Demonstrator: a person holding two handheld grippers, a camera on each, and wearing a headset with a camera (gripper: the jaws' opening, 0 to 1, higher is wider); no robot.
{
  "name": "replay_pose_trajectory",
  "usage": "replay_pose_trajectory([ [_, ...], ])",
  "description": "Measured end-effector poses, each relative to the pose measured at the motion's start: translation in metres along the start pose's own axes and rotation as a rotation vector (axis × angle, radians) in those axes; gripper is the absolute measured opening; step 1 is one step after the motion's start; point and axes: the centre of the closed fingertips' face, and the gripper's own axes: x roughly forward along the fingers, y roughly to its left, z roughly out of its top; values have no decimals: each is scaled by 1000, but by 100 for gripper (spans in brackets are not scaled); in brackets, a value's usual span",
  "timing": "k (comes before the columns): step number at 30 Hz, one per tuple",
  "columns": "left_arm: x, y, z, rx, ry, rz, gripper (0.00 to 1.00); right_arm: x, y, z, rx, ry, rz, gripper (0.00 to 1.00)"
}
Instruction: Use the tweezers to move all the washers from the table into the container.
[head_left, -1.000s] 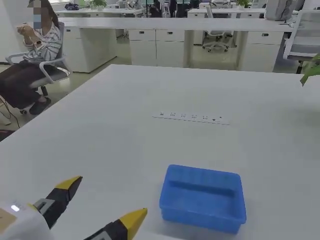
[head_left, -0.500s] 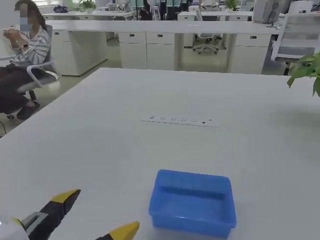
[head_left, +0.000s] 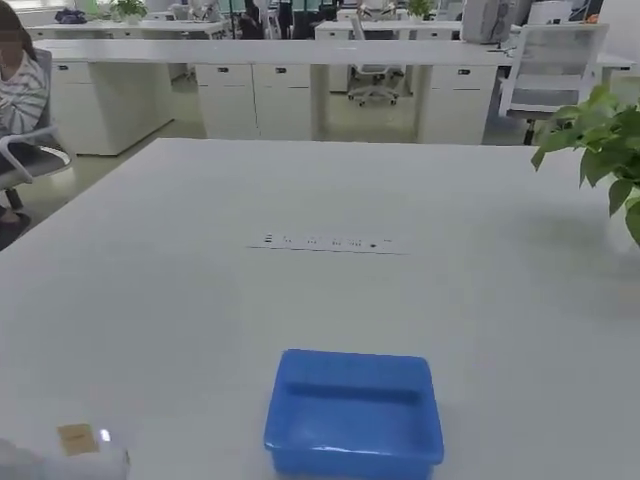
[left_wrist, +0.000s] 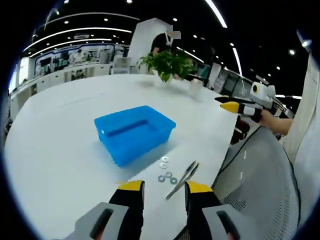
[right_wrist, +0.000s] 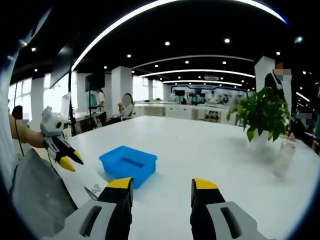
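I am pointing my left tongs, spread and empty, at seemingly 5 washers beside the tweezers; my right tongs are gaping empty, facing the container.

One container, one tweezers, five washers

I'm seeing the left gripper and right gripper both wearing black fingers capped in yellow, sitting on grey slotted mounts; a pale grey housing is carrying a tan sticker
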Motion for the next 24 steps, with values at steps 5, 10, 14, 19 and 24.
replay_pose_trajectory([
  [5, 16, -5, -12, 64, 113, -61, 17, 1, 1, -1, -51, 15, 0, 42],
  [10, 28, -6, -26, 185, 232, -83, 14, 0, 2, 1, -48, 9, -1, 44],
  [14, 35, -6, -35, 285, 317, -86, 14, 1, 1, -6, -56, 53, -7, 44],
  [19, 41, -8, -34, 339, 338, -92, 8, 2, 5, -17, -19, 120, 15, 46],
  [24, 43, -14, -32, 432, 340, -121, 0, 1, 4, -24, -54, 171, 9, 47],
])
